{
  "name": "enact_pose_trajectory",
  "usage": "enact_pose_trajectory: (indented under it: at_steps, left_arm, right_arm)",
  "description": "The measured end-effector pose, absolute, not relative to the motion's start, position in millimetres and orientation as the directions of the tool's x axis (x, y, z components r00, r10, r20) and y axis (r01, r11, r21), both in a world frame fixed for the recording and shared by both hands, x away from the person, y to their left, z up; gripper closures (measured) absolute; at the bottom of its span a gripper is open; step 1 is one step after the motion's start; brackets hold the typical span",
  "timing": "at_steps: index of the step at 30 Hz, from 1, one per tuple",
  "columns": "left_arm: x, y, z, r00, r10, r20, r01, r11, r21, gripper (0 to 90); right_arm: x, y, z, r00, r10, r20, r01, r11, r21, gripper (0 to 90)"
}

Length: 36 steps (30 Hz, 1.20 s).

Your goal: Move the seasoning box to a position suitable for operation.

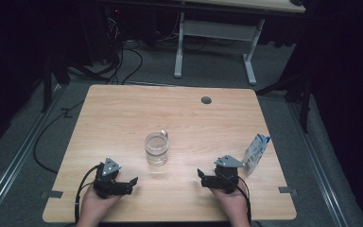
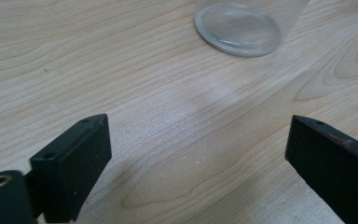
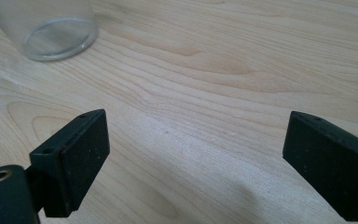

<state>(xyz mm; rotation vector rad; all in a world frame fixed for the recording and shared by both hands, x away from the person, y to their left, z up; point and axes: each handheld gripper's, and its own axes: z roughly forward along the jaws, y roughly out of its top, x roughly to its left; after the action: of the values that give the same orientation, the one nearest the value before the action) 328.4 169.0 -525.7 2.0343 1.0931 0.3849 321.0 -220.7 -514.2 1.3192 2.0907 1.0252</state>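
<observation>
— Both tongs rest near the front edge of the table [image 1: 123, 109]: the left gripper [image 1: 133, 182] and the right gripper [image 1: 199, 174] each stand with jaws wide apart and nothing between them, bare wood showing in the gap in both gripper views.

— And the thing they point at?

— The glass mug [image 1: 157, 148] stands upright in the middle of the table, between the two grippers and a little beyond them, touching neither. Its thick base shows at the top of the left gripper view [image 2: 237, 30] and at the top left of the right gripper view [image 3: 58, 39].

— How does it handle?

— Likely rigid, smooth and slippery, breakable if knocked over, and fairly heavy for its size. It looks empty. The small handle on its far side seems the surest hold; otherwise the wall, squarely across.

— Any writing?

— None on the mug. The blue-and-white carton [image 1: 256, 152] just beside the right gripper carries print, too small to read.
</observation>
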Motion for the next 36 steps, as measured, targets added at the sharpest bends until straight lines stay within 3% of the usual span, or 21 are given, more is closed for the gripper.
enact_pose_trajectory:
  at_steps: [4,8,20,26,36]
  left_arm:
    - [329.6,172.2,-524.5,0.583,0.804,-0.115,0.567,-0.302,0.767,15.5]
    - [328.9,175.4,-522.6,0.583,0.801,-0.135,0.565,-0.281,0.776,18.9]
    - [324.4,178.5,-518.1,0.582,0.800,-0.143,0.553,-0.262,0.791,28.5]
    - [325.7,179.0,-512.8,0.569,0.806,-0.163,0.542,-0.218,0.812,34.9]
    - [337.8,176.9,-493.7,0.563,0.798,-0.215,0.541,-0.160,0.826,41.6]
  right_arm:
    - [315.7,-222.0,-514.3,-0.430,0.903,-0.013,0.533,0.265,0.803,13.3]
    - [313.6,-224.0,-512.8,-0.412,0.910,0.041,0.555,0.215,0.804,17.4]
    - [314.2,-224.3,-513.9,-0.441,0.897,0.017,0.542,0.251,0.802,24.8]
    - [313.5,-224.8,-514.6,-0.460,0.888,0.018,0.544,0.266,0.796,32.6]
    - [313.8,-229.5,-514.3,-0.443,0.896,0.020,0.545,0.251,0.800,32.6]
